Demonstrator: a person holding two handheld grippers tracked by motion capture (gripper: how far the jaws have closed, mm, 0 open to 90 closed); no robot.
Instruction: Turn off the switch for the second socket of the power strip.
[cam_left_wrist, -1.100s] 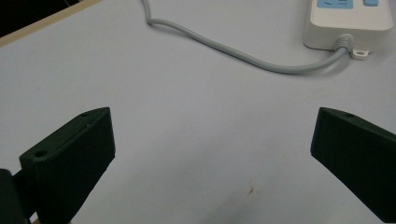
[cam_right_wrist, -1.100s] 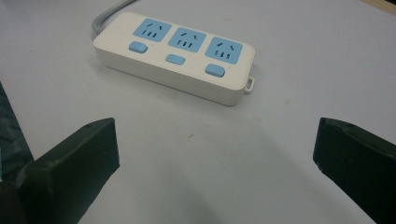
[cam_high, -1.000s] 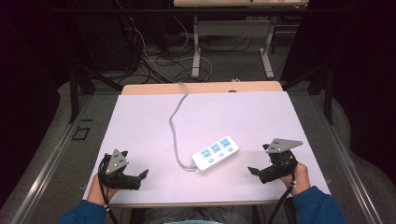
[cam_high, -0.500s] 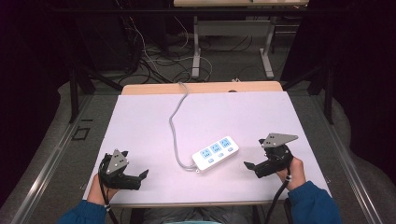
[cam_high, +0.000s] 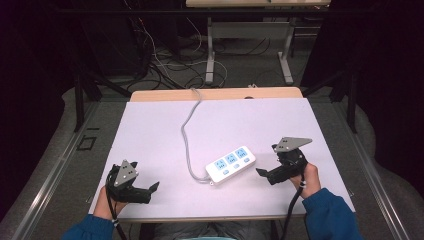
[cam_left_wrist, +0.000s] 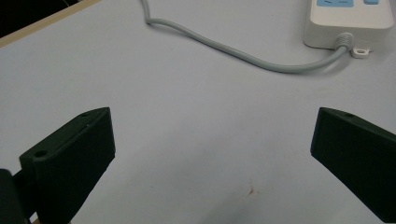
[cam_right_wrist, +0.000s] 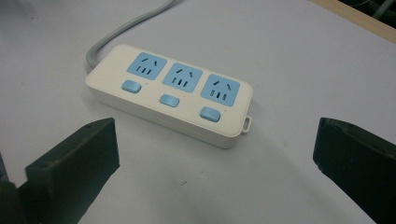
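Movement since a second ago belongs to my right claw (cam_high: 265, 172): it has drifted up and inward toward the power strip (cam_high: 231, 164), and now sits just beside the strip's free end. My left claw (cam_high: 150, 189) has stayed where it was, well away from the strip on the cable side, near the counter's (cam_high: 150, 130) front edge. The strip itself has not shifted.

Writing on the strip I cannot read. In the right gripper view the power strip (cam_right_wrist: 170, 91) shows three blue socket faces in a row, each with a blue button beneath it, on a cream-white body with a small hanging tab at one end; any print is too small to make out.

Relative to the strip, my right claw points at its long side, the strip lying on the counter ahead of the jaws and between their lines, not touched. The jaws stand wide apart and hold nothing. From my left claw (cam_left_wrist: 210, 186) the strip (cam_left_wrist: 350, 18) lies far ahead toward the upper right, and its grey cable (cam_left_wrist: 243, 53) leaves the near end and curves across the white surface. Here too the jaws are spread wide with only bare counter between them. The cable (cam_high: 187, 135) runs from the strip toward the counter's far edge.
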